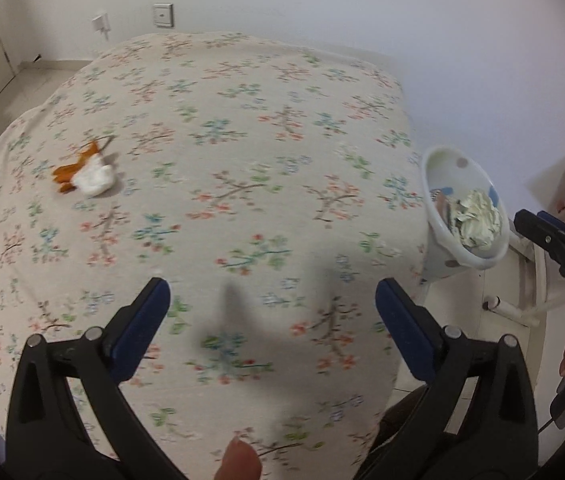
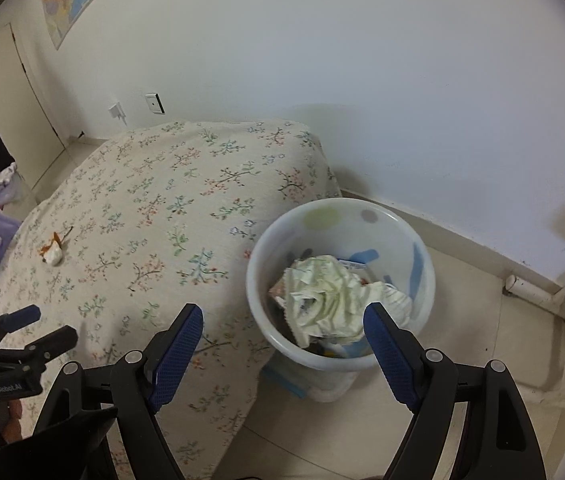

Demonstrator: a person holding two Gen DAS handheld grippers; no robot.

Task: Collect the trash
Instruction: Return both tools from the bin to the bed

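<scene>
Right wrist: right claw (image 2: 283, 318) wide apart, empty, over bin (image 2: 422, 248); left claw (image 1: 273, 292) apart, empty, over bed (image 1: 242, 140)

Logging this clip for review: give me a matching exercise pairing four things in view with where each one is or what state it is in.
Things:
1. crumpled paper
2. orange and white scrap
3. left tool
4. trash bin

Places or states:
A. lying on the floral bedspread
B. standing on the floor beside the bed
C. on top of the pile inside the bin
D. open, nothing between its fingers

Pairs: 1-C, 2-A, 3-D, 4-B
</scene>
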